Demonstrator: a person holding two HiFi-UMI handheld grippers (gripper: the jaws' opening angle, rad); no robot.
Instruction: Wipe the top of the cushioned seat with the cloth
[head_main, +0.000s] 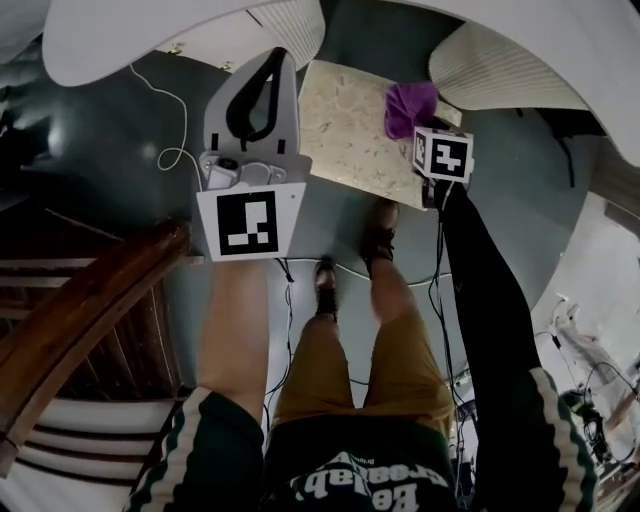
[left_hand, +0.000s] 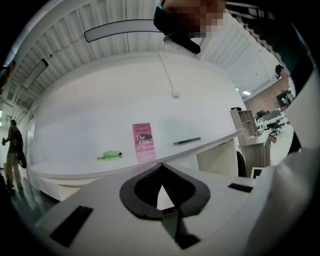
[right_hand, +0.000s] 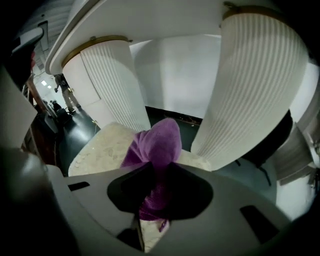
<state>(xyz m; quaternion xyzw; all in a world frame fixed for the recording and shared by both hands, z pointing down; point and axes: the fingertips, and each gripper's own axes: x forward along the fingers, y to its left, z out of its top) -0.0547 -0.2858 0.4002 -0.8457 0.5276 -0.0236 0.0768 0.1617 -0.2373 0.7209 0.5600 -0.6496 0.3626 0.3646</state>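
While one purple cloth (right_hand: 159, 140) bunches, soft and crumpled, over the far right corner of the single cushioned seat (head_main: 345, 130), a square beige pad with faint mottling, the right gripper (right_hand: 156, 172) pinches it. Of the two grippers, the left gripper (left_hand: 161, 169) is held at the seat's left, jaws pressed together on nothing.

- We see the cushioned seat (head_main: 345, 135) top mostly bare; the purple cloth (head_main: 410, 105) takes its far right corner.
- Ribbed pedestal (right_hand: 107, 82) left, another (right_hand: 252, 85) right, hemming its far end.
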